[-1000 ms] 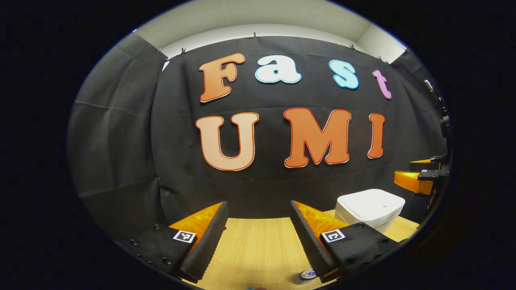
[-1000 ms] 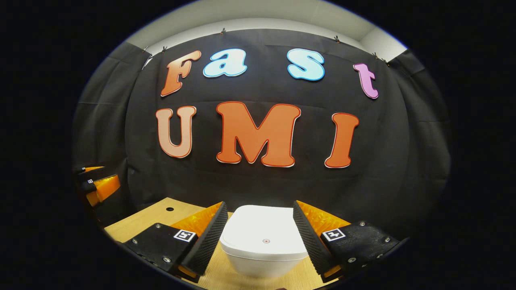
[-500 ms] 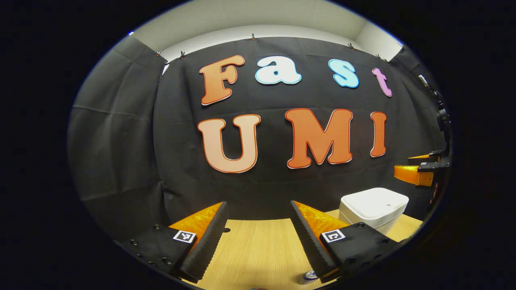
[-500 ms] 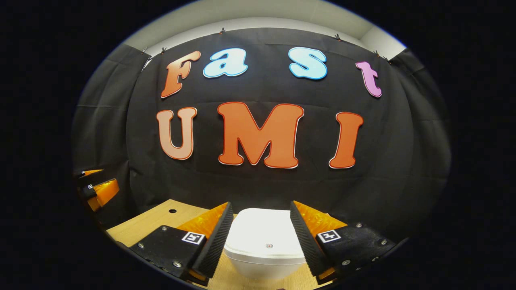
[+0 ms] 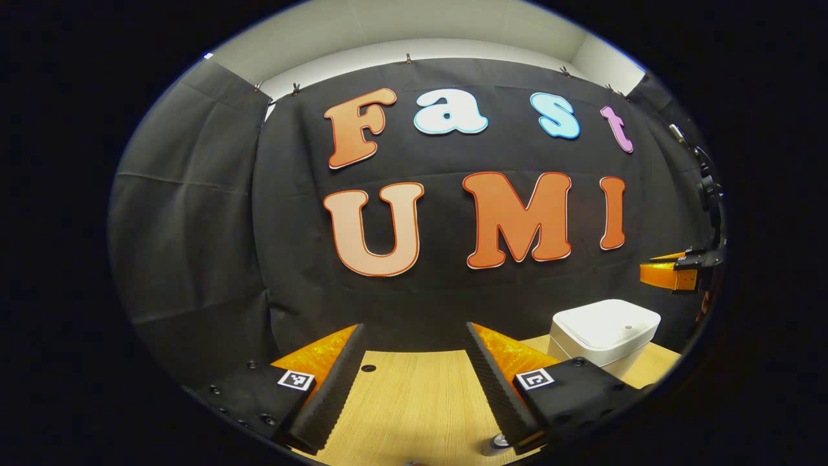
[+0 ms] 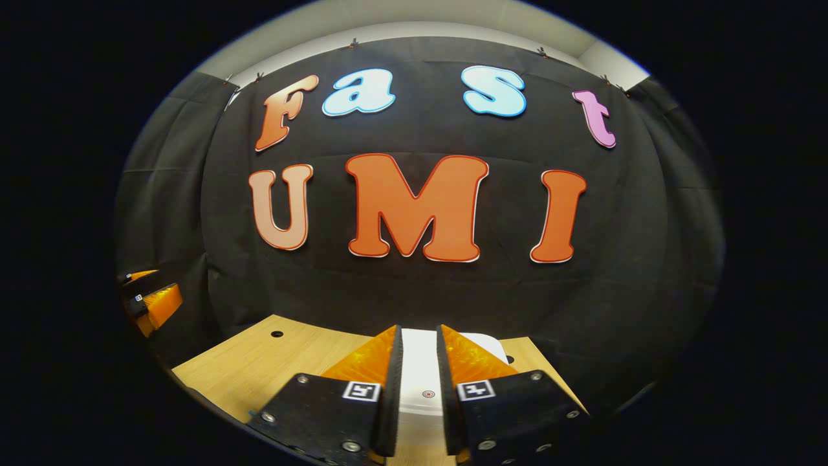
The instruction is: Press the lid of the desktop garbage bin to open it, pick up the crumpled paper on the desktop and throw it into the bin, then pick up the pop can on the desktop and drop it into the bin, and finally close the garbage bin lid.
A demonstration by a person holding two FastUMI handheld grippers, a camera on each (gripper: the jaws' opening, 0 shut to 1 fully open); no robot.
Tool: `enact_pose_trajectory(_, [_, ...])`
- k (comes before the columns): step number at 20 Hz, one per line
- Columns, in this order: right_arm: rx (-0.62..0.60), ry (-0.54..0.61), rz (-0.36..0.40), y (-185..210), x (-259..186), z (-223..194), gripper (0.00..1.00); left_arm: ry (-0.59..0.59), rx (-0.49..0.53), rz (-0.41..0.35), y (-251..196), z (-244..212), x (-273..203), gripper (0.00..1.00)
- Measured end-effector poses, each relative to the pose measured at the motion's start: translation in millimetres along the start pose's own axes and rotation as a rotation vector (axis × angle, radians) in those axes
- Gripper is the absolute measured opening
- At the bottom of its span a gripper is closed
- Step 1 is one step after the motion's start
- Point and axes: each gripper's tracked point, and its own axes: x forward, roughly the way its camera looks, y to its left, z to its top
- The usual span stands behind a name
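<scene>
- The white garbage bin stands on the wooden desktop with its lid down.
- The right gripper hangs just above the lid, fingers drawn nearly together with nothing between them, seemingly lined up for pressing.
- The left gripper hovers wide open and empty, well apart from the bin.
- A pop can top peeks out at the picture's bottom edge, mostly cut off.

On my feeds I count: one bin, white, lid down; one can, top alone visible at the frame edge; two hand-held grippers, left and right; one worktop; two holes in the worktop, one left of the bin, one right.
</scene>
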Motion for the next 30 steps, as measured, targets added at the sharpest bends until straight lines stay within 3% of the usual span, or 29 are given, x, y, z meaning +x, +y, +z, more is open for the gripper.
enact_pose_trajectory(1, [0.002, 0.009, -0.001, -2, 2, -3, 0.23, 0.004, 0.001, 0.005, 0, -1, -1, 0.96])
enact_pose_trajectory(4, [-0.006, 0.042, -0.024, -11, 8, -17, 0.02, 0.011, 0.008, 0.021, 2, -2, -4, 0.97])
enact_pose_trajectory(5, [0.000, 0.063, -0.004, -7, 10, -23, 0.01, 0.015, 0.010, 0.027, 2, -2, -4, 0.98])
enact_pose_trajectory(17, [-0.025, 0.293, 0.102, -3, 17, -107, 0.01, 0.084, 0.047, 0.084, -4, -21, -20, 1.00])
enact_pose_trajectory(20, [-0.006, 0.285, 0.117, -2, 21, -105, 0.01, 0.102, 0.052, 0.099, -5, -25, -23, 1.00])
enact_pose_trajectory(27, [-0.111, 0.238, 0.132, 0, 22, -100, 0.01, 0.117, 0.062, 0.123, -17, -29, -28, 1.00])
enact_pose_trajectory(30, [-0.120, 0.165, 0.212, 14, 18, -86, 0.01, 0.116, 0.063, 0.163, -10, -29, -34, 1.00])
